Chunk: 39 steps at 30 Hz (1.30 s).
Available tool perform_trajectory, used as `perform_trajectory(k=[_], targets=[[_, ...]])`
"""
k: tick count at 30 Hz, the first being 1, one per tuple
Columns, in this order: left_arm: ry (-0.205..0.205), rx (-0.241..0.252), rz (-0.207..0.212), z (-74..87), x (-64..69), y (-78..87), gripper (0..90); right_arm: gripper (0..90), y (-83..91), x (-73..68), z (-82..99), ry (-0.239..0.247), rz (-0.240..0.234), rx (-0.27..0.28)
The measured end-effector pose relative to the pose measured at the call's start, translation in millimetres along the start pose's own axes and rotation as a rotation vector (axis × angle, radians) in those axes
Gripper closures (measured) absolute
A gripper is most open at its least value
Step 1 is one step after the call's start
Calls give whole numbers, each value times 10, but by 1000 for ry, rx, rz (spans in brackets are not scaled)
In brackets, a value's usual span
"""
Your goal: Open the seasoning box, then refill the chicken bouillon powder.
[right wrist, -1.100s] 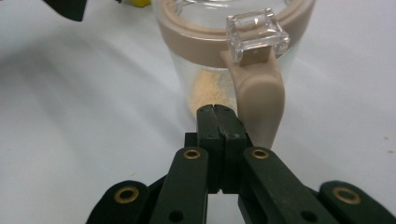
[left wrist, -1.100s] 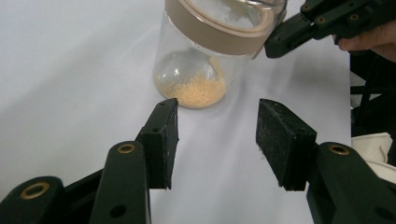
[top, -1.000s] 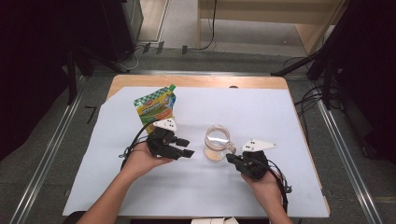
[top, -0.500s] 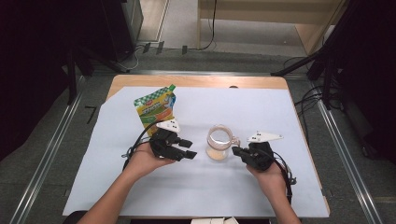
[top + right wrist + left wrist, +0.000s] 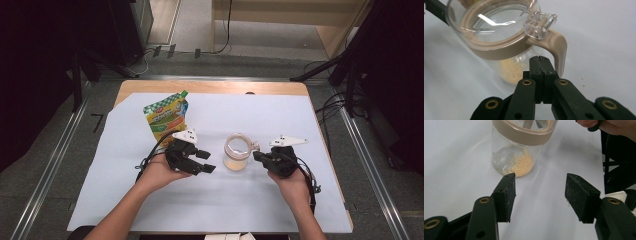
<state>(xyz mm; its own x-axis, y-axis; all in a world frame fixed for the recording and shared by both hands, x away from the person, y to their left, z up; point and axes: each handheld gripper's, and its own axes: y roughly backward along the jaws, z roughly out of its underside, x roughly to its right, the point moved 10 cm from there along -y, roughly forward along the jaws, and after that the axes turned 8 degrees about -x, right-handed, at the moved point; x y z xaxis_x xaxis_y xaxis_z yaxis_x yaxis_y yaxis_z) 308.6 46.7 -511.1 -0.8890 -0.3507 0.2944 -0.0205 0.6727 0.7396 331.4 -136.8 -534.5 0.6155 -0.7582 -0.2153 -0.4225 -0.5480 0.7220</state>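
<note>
A clear jar (image 5: 236,151) with a tan lid ring and a little yellow powder in its bottom stands mid-table. My left gripper (image 5: 206,161) lies to its left and points at it. In the left gripper view the jar (image 5: 516,152) stands just beyond my left gripper (image 5: 540,192). Its jaws have just been opening and hold nothing. My right gripper (image 5: 256,156) is shut and empty just right of the jar. In the right gripper view my right gripper (image 5: 541,62) sits beside the tan handle (image 5: 559,50), under the clear lid tab (image 5: 540,23).
A green and orange pouch (image 5: 166,116) lies flat behind my left hand. A white sheet (image 5: 300,115) covers the wooden table (image 5: 210,87). A few crumbs (image 5: 562,199) dot the sheet. Black stands and cables ring the table on the floor.
My right hand has drifted slightly right and farther up the table beside the jar. The left gripper's jaws stand a little wider. The jar and pouch have stayed put.
</note>
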Motion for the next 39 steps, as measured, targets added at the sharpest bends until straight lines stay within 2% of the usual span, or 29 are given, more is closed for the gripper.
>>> perform_trajectory(k=[4,7,14,18,25,30,33,35,39], targets=[[24,9,35,-68,18,-3,376,900,61,45,24,-16,4,-7],[6,3,45,-114,26,-12,340,900,98,82,17,-26,12,-1],[-33,-21,0,-218,15,-71,275,900,125,171,-23,-29,26,-2],[-17,-2,20,-327,-30,-98,261,900,97,206,-47,-43,8,-4],[-37,-15,-4,-461,-116,-233,216,900,37,278,-127,-38,-9,-12],[-50,-14,0,-527,-140,-318,188,900,-4,299,-98,-23,0,-20],[-69,-38,-30,-521,-158,-402,184,900,-40,303,-60,-19,18,-35],[-73,-36,-54,-531,-169,-435,179,900,-51,306,-57,-24,20,-34],[-81,-25,-71,-567,-168,-485,149,900,-49,302,-55,-24,26,-32]])
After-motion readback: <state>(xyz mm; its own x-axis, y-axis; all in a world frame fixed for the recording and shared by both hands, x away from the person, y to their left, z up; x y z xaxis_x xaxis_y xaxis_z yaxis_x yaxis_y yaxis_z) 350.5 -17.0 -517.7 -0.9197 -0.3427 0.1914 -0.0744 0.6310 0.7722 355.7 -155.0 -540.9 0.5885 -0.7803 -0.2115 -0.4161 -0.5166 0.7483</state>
